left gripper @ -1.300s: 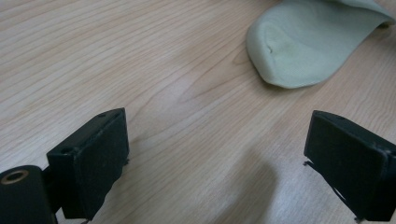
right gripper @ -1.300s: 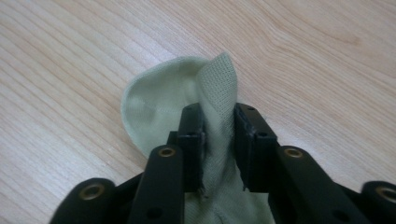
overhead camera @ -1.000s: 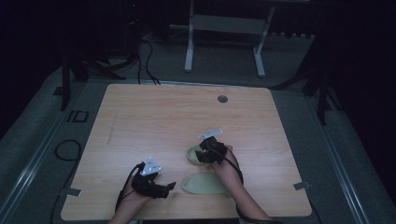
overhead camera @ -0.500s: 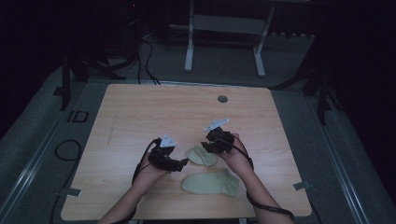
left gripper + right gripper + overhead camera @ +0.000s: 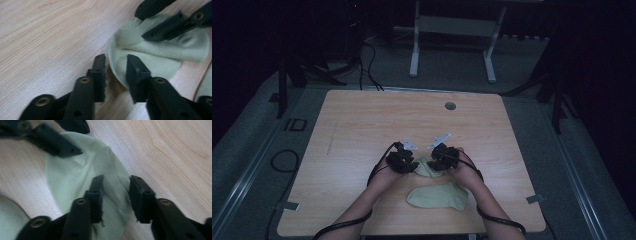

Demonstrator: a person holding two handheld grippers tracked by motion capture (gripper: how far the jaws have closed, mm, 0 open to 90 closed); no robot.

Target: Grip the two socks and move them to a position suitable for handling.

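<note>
I see the pale green sock (image 5: 428, 167) lying crumpled on the table (image 5: 362, 130), just beyond a second flat sock (image 5: 438, 196). My left gripper (image 5: 115, 75) straddles its near edge, my right gripper (image 5: 115, 195) its ribbed cuff; both jaws have just been closing with cloth between, pads not yet pressing.

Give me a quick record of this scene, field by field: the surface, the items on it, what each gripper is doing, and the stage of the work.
surface: wooden table
items: two pale green socks, far sock and near sock, lying apart
left gripper: jaws have just been closing, astride the far sock's edge, a gap showing
right gripper: jaws have just been closing, astride the far sock's opposite edge, not yet clamped
stage: both grippers at the far sock, near sock untouched
</note>
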